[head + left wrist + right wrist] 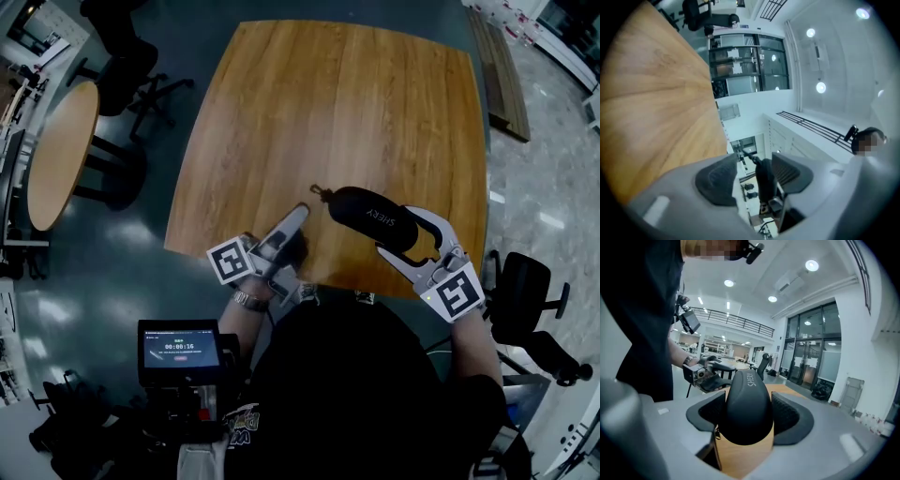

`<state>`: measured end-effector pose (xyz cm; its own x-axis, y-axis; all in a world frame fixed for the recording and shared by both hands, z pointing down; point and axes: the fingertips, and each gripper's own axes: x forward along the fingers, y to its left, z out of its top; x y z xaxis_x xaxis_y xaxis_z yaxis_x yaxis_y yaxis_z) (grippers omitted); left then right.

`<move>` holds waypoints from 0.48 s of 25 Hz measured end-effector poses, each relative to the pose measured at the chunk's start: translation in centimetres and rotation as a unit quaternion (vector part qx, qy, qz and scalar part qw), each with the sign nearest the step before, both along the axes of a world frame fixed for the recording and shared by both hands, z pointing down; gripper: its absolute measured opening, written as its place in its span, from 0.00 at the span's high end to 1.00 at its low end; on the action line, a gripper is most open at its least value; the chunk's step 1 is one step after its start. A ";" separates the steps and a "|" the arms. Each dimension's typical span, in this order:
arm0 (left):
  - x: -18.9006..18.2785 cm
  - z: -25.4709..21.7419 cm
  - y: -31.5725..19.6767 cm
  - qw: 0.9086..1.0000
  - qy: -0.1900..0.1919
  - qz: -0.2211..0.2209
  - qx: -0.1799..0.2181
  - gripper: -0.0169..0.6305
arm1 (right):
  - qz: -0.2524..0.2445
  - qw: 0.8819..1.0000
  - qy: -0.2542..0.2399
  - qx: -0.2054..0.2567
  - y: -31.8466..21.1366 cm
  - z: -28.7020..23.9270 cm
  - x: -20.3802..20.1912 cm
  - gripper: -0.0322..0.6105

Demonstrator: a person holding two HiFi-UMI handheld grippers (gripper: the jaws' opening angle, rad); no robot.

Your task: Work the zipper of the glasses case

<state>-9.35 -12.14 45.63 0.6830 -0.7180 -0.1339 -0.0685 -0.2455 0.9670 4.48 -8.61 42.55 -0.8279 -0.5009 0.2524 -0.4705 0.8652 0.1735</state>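
Near the front edge of the bench (281, 112), the head view shows the black glasses case (367, 216), printed "SHERY" in white, with its zipper pull (320, 194) near the left gripper (294, 229) and its other end in the right gripper (410, 242). By the left gripper view the jaws stand apart and empty, so I think they should pinch only the small pull and draw along the seam. By the right gripper view both pads clamp the case; this hold must be firm.
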 end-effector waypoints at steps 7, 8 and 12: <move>1.5 3.1 6.7 0.960 -0.245 0.105 0.089 0.98 | 0.038 0.995 0.036 -0.090 -7.4 12.3 1.7 0.47; 2.6 3.5 7.7 0.953 -0.258 0.124 0.097 0.98 | 0.037 0.993 0.048 -0.106 -8.7 14.7 1.6 0.47; 4.5 4.7 10.8 0.938 -0.296 0.155 0.093 0.98 | 0.018 0.983 0.116 -0.138 -12.8 21.2 0.5 0.47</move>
